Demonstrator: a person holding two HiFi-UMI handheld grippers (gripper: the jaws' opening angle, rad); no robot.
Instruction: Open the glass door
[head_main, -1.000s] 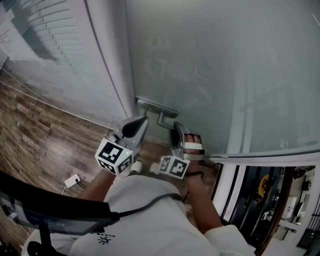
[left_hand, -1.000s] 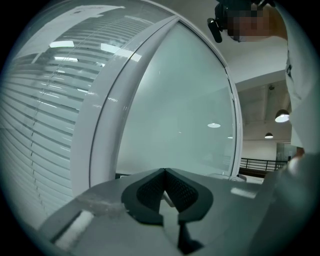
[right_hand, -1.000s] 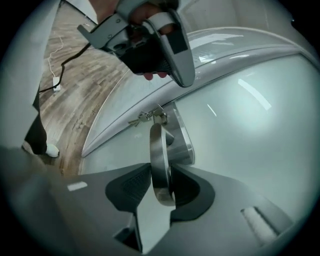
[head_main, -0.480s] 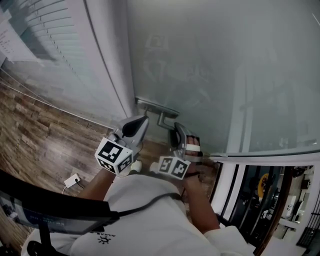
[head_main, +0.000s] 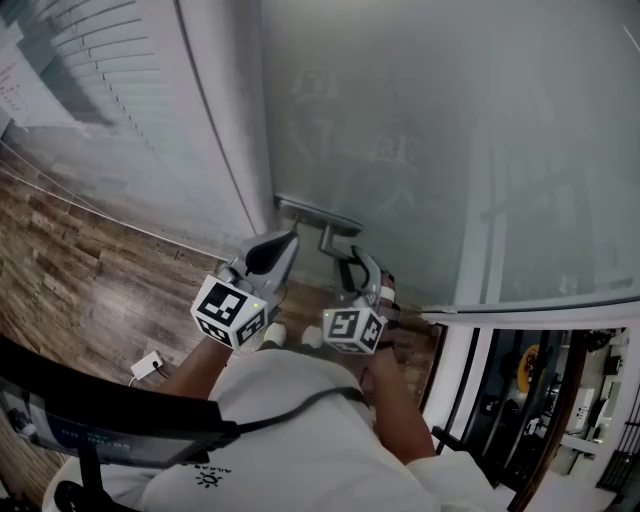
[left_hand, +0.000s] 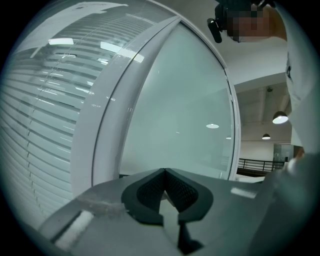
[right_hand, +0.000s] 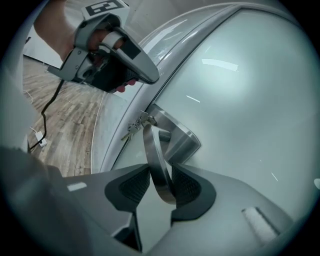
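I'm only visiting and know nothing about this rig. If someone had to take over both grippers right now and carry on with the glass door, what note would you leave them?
Right gripper: closed on the door handle, with the lever between its pads. Its jaws have just eased open a little.
Left gripper: shut and empty, held near the white door frame.
Glass door: looks closed as far as I can tell. Keys hang at the lock.
Done: the handle is gripped.
Left: work the lever, then probably swing the door open.
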